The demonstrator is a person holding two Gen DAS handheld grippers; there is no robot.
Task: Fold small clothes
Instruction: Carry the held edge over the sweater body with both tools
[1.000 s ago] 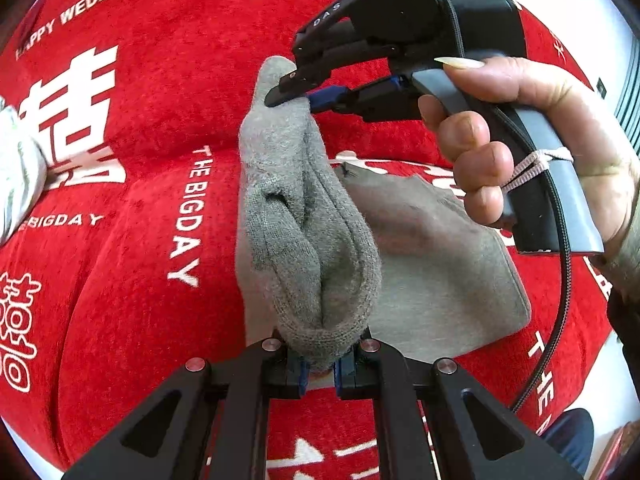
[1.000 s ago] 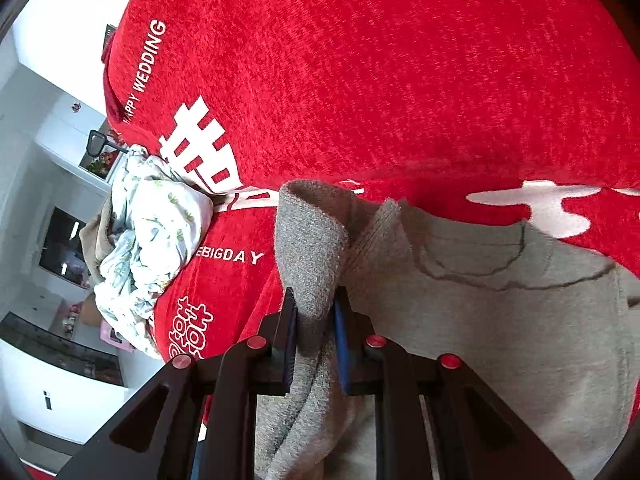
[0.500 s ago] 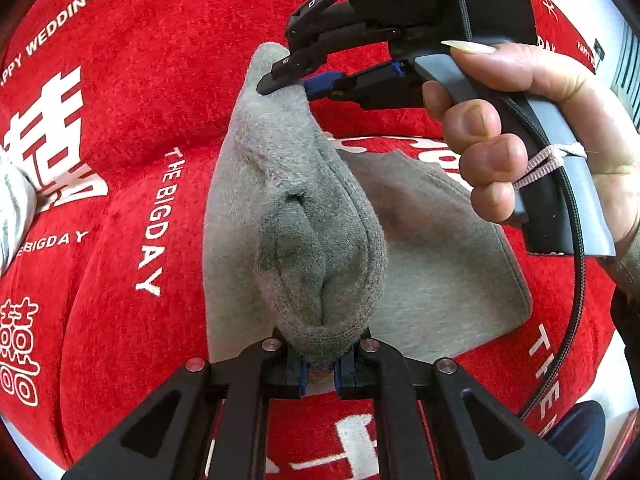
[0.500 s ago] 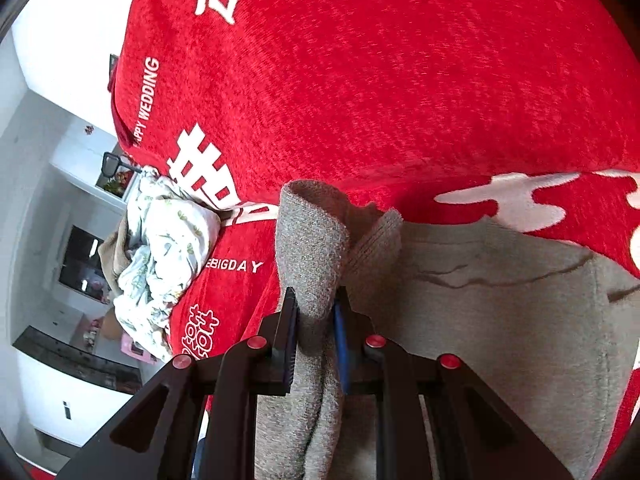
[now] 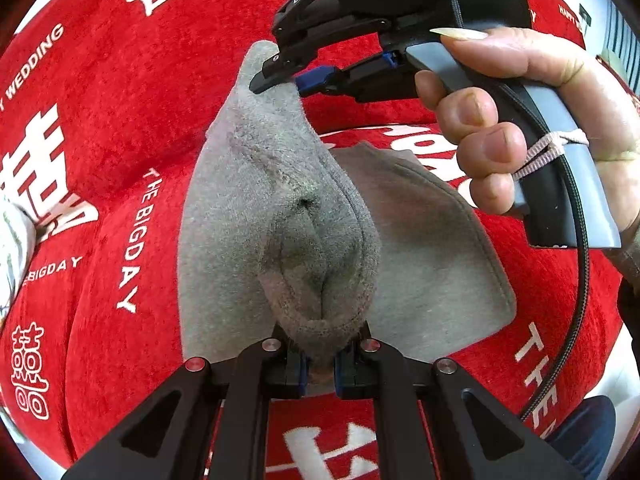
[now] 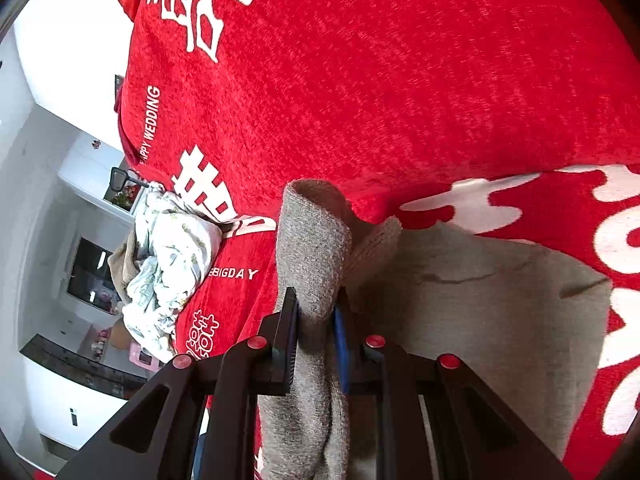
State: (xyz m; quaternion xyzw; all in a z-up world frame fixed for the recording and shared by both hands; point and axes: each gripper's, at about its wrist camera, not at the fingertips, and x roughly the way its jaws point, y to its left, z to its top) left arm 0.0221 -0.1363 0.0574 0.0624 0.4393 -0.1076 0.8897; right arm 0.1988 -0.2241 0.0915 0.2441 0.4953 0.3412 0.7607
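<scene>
Left wrist view: the left gripper is seen from behind, its two black fingers closed on a bunched fold of a grey garment at the near edge. Across the garment, the right gripper is held by the right hand, whose fingers are wrapped round a grey handle while a long-nailed thumb is laid along the top. That gripper is angled downward and to the left, and its jaws, one black and one with a blue pad, are pinched on the far corner of the same fold. A braided black cable is looped down from the handle.

The garment is made of a soft, fuzzy knit with a stitched hem. One part is lifted into a puckered ridge between the two grippers; the rest is spread flat on a red cloth. The cloth has a plush, nubby pile and is printed with white characters and words such as "HAPPY WEDDING" and "THE BIGDAY".

In the right wrist view, the right gripper is shown nearly shut on a folded strip of the grey garment, with a rolled edge standing up past the fingertips. A crumpled white floral cloth is heaped at the left edge of the red cloth.
</scene>
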